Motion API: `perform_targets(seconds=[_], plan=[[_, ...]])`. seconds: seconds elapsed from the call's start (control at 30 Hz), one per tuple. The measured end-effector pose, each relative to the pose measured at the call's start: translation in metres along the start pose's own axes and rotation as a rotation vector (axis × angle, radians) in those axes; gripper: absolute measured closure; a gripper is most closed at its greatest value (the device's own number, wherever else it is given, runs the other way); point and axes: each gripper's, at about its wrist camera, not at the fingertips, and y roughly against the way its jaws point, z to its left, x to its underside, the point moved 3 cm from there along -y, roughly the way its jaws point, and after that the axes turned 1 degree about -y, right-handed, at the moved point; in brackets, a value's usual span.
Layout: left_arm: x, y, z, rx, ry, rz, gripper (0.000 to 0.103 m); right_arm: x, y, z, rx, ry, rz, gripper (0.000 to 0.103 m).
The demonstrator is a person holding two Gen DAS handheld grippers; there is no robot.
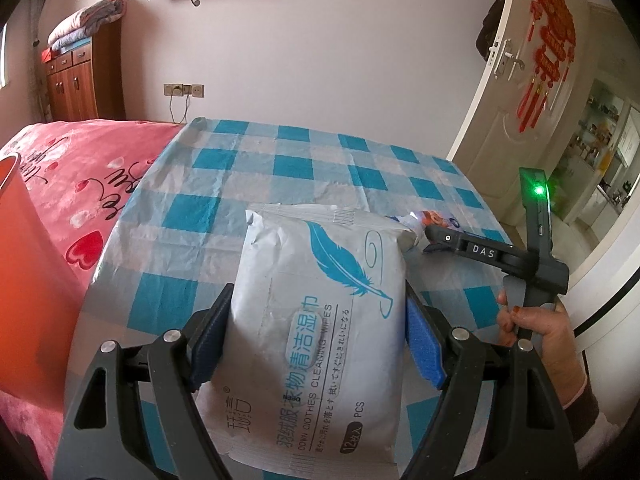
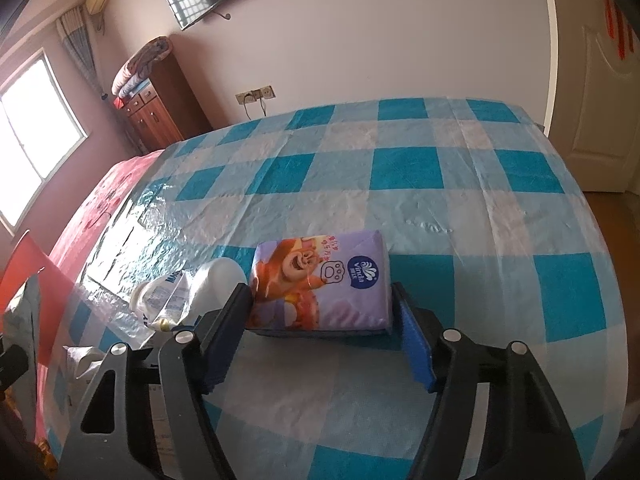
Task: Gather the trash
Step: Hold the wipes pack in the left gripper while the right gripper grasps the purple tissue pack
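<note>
Wipes pack (image 1: pixel 320 320) clamped in left fingers (image 1: pixel 424 344); right fingers (image 2: pixel 416 344), spread, straddle one tissue pack (image 2: pixel 320 280) beside two crumpled wrappers (image 2: pixel 172 300).

Wipes pack (image 1: pixel 320 320): matt white plastic film, creased. Tissue pack (image 2: pixel 320 280): glossy printed plastic wrap. Checked table cover (image 2: pixel 400 168): thin shiny plastic sheet, wrinkled.

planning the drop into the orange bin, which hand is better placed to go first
Left. The left gripper is shut on the wipes pack with the orange bin on its left; the right gripper only straddles the tissue pack.
</note>
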Motion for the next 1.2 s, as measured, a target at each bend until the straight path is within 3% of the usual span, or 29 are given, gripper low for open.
perform_targets(seconds=[0.53, 0.9, 1.0, 1.13, 1.2], plan=[[0.006, 0.012, 0.020, -0.082, 0.020, -0.011, 0.025, 0.008, 0.011, 0.004, 0.023, 0.009, -0.021, 0.039], [0.021, 0.015, 0.030, -0.145, 0.004, 0.021, 0.025, 0.029, 0.026, 0.018, -0.014, 0.062, 0.031, 0.039], [0.025, 0.015, 0.030, -0.162, -0.007, 0.026, 0.025, 0.033, 0.030, 0.022, -0.003, 0.085, 0.033, 0.037], [0.029, 0.017, 0.029, -0.175, -0.019, 0.032, 0.025, 0.034, 0.031, 0.030, 0.041, 0.123, 0.011, 0.014], [0.031, 0.018, 0.029, -0.184, -0.024, 0.034, 0.025, 0.036, 0.027, 0.036, 0.049, 0.143, 0.016, 0.014]])
